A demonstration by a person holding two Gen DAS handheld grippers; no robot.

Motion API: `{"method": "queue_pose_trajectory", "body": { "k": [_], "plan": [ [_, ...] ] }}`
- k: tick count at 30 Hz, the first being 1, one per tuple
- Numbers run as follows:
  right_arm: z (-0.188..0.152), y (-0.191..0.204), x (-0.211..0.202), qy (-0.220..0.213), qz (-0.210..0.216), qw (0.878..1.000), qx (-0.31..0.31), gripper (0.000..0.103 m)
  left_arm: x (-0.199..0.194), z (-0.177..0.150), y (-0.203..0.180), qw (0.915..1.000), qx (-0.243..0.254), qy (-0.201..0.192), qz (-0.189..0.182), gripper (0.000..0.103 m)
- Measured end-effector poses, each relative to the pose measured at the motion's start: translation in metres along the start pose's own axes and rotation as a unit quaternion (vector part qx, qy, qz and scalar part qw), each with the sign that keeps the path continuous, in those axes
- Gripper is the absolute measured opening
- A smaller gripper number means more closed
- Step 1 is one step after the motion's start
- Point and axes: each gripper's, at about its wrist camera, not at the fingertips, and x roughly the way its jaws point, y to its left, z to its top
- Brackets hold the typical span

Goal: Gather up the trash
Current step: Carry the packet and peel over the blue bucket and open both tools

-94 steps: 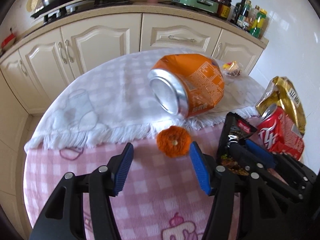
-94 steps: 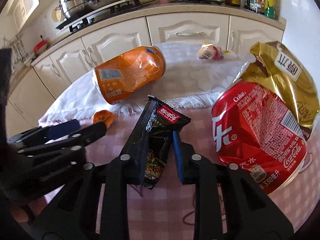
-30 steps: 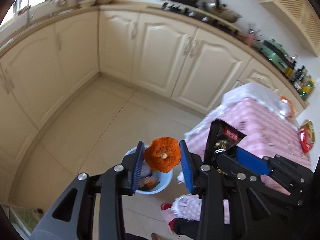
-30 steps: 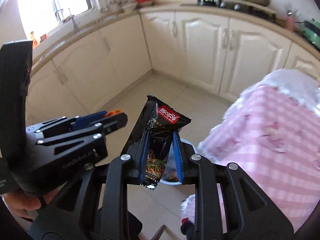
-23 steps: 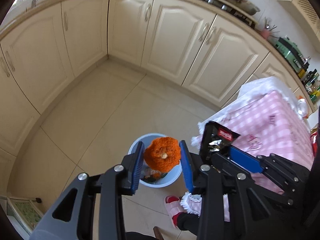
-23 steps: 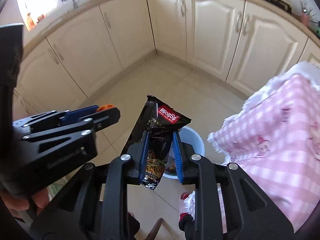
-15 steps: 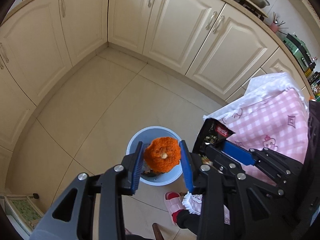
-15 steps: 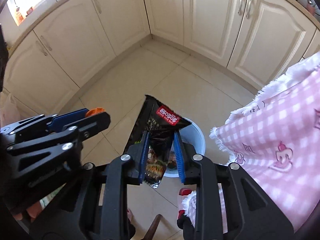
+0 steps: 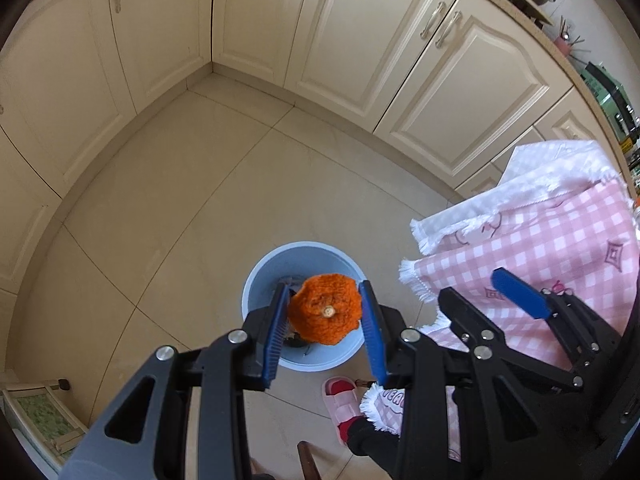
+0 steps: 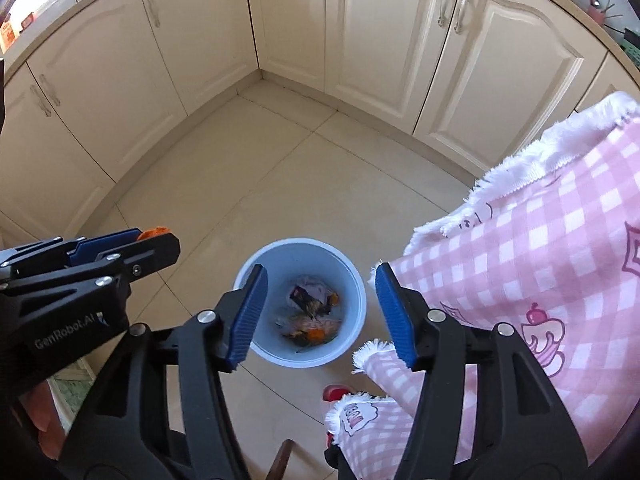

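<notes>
Reading "GenRobot.AI", left tongs [image 10: 158, 238] (gripping orange peel [image 9: 325, 314]) overhang blue bin [image 10: 352, 280].

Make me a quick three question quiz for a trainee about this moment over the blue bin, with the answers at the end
1. True or false: the left gripper is shut on the orange peel.
2. What lies between the right gripper's pads? A) a black wrapper B) nothing C) a can
3. Fill in: seen from the right wrist, the black wrapper lies inside the ____.

Key
1. True. The pads press on the peel from both sides, above the bin.
2. B. Its jaws have just been opening, and nothing is between them.
3. Bin. The wrapper lies on the trash at the bottom.
</notes>
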Motion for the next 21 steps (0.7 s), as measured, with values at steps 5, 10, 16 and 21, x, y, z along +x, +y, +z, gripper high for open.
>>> {"method": "queue_pose_trajectory", "body": {
  "k": [5,10,16,21],
  "plan": [
    [-0.005,-0.008,0.000,0.000,-0.005,1.000,0.003,0.062,0.013,-0.002,0.001,0.9997,-0.002,0.022,0.013,0.035],
    [-0.006,-0.019,-0.002,-0.002,-0.001,1.000,0.016,0.063,0.023,-0.003,-0.003,0.9993,0.003,0.035,0.015,0.035],
    [-0.005,-0.025,-0.010,-0.017,0.001,1.000,0.024,0.065,0.028,0.001,-0.018,0.9988,0.021,0.043,0.008,0.035],
    [-0.003,-0.032,-0.018,-0.027,0.003,0.999,0.037,0.065,0.024,0.006,-0.020,0.9991,0.015,0.038,-0.009,0.036]
  ]
}}
